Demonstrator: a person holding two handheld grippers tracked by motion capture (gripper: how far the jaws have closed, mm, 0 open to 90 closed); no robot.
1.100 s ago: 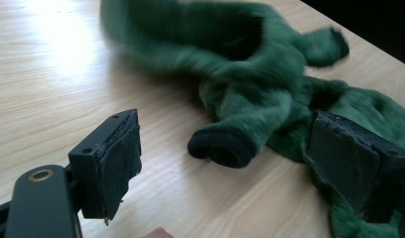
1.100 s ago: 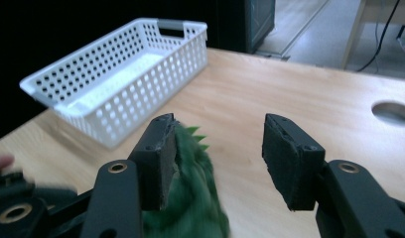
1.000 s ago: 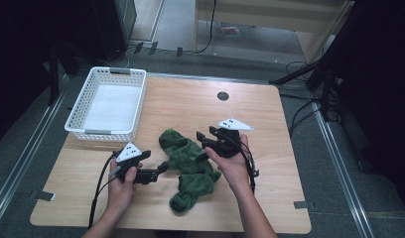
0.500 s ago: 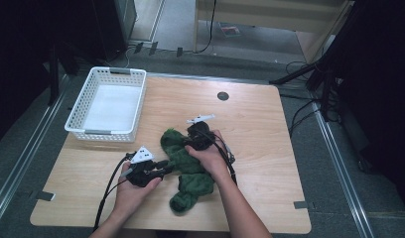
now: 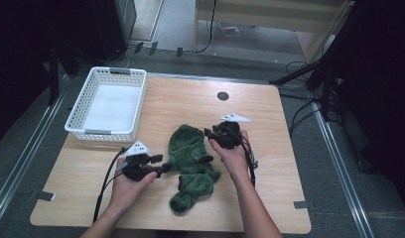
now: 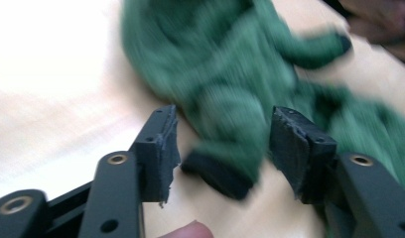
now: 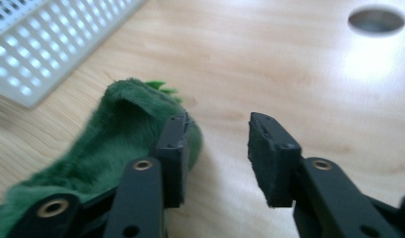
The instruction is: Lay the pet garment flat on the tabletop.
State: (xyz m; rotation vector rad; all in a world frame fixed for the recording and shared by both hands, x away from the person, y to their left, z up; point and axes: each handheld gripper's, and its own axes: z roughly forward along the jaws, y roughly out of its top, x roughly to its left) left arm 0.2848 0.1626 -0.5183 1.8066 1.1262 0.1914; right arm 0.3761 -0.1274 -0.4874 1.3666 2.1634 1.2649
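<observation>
Where the wooden bench point(image 5: 290, 163) is lit from above, a crumpled green plush cloth point(image 5: 193, 163) lies a little in front of its middle, between two hand-held grippers. The left gripper point(image 5: 160, 165) sits at the cloth's left edge, its jaws spread apart; in the left gripper view a dark-tipped fold of the cloth point(image 6: 225, 168) lies in the gap between them, though blur makes it impossible to say whether either jaw touches it. The right gripper point(image 5: 209, 134) is at the cloth's upper right edge, also spread open and holding nothing; in the right gripper view its left jaw stands just against the fuzzy green edge point(image 7: 116, 134) while the other jaw is over bare wood. Each gripper carries a pale three-cornered plate and trails a black cable. A white slatted plastic basket point(image 5: 77, 125) stands at the bench's far left corner, well apart from the cloth, with nothing but its white floor to see inside. A small dark round hole point(image 5: 223, 95) sits in the bench near its far edge. Beyond the bench are a grey floor, loose cables and dark stands, their details lost in shadow. The person's forearms are cut off at the bottom edge.
</observation>
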